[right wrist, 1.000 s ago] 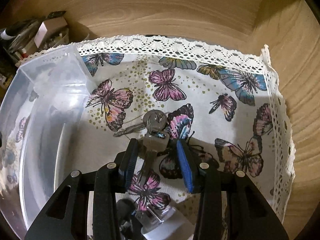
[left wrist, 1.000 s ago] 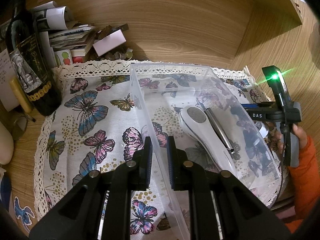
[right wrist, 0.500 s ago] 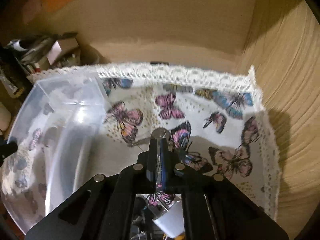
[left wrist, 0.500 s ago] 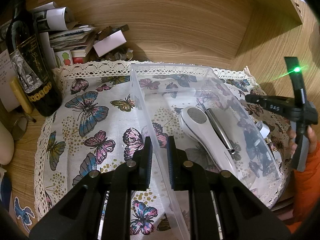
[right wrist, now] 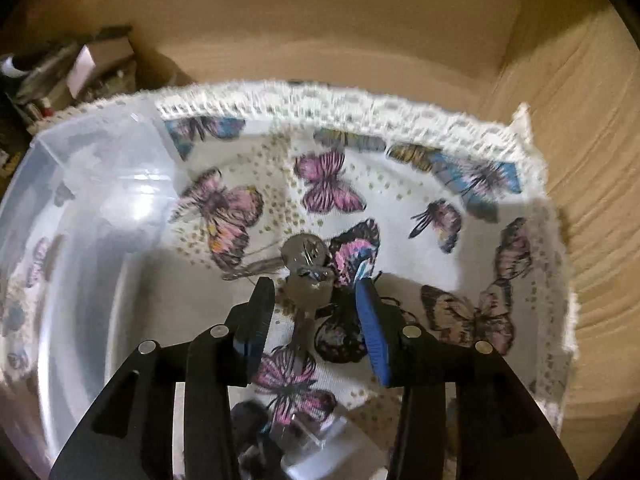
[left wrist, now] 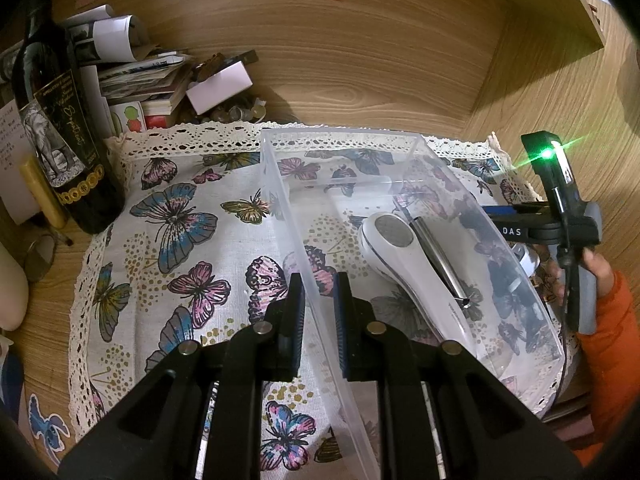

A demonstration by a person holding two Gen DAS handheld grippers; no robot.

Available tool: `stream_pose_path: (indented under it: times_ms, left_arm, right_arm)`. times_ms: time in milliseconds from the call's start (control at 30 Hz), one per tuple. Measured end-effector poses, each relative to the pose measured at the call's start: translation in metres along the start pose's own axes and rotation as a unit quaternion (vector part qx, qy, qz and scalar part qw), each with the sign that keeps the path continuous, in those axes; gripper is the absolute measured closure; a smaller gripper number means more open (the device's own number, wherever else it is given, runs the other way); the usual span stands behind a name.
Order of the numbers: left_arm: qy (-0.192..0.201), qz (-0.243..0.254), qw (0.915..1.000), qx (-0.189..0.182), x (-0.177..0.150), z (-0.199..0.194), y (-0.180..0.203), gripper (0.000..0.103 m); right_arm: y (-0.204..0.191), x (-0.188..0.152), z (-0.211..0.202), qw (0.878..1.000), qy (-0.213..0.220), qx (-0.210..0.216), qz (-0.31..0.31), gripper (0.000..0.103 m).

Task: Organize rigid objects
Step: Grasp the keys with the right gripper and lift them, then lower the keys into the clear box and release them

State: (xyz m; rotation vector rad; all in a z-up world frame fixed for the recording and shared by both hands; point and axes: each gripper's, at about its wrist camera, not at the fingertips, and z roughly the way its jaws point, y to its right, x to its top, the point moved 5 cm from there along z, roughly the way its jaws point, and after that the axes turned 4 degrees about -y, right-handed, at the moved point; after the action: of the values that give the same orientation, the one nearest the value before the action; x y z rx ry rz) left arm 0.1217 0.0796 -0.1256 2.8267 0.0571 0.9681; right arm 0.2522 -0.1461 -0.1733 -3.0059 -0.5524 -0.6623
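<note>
A clear plastic bin (left wrist: 400,148) stands on a butterfly-print cloth (left wrist: 180,240). My left gripper (left wrist: 320,308) is shut on the bin's left wall. Inside the bin lie a white handheld device (left wrist: 404,264) and a metal pen-like rod (left wrist: 438,260). In the right wrist view, a bunch of silver keys (right wrist: 306,268) lies on the cloth (right wrist: 400,240) right of the bin (right wrist: 80,240). My right gripper (right wrist: 316,320) is open, its fingers on either side of the keys. The right gripper's body (left wrist: 560,224) shows right of the bin in the left wrist view.
A dark wine bottle (left wrist: 60,128) stands at the cloth's left edge. Stacked papers, books and small clutter (left wrist: 160,80) sit at the back left. Wooden walls close the back and right. A small white object (right wrist: 312,432) lies under my right gripper.
My right gripper was shut around the keys half a second ago; now it is open again with the keys lying on the cloth between its fingers. The left gripper has not moved.
</note>
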Motion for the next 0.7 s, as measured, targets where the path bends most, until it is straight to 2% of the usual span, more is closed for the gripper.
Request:
stream_pose_path:
  times_ms: [33,67,100,267,700]
  left_arm:
    - [0.000,0.000,1.0000,0.000,0.000,0.000,0.000,0.089]
    - [0.000,-0.001,1.0000,0.001,0.000,0.000,0.000,0.089]
    - [0.001,-0.001,1.0000,0.001,0.000,0.000,0.000,0.089]
    - [0.000,-0.001,1.0000,0.001,0.002,0.000,-0.002,0.089]
    - [0.003,0.002,1.0000,0.006,0.004,0.001,-0.002,0.089]
  right_arm:
    - [-0.001,0.001,0.000,1.000,0.003,-0.001,-0.005,0.066]
    - [-0.002,0.001,-0.001,1.000,0.005,0.002,-0.007,0.075]
    - [-0.003,0.001,-0.002,1.000,0.005,0.002,-0.009,0.081]
    - [-0.005,-0.001,-0.013,1.000,0.030,0.001,-0.005,0.081]
    - [-0.030,-0.001,-0.123,0.986,0.166,0.021,-0.025,0.081]
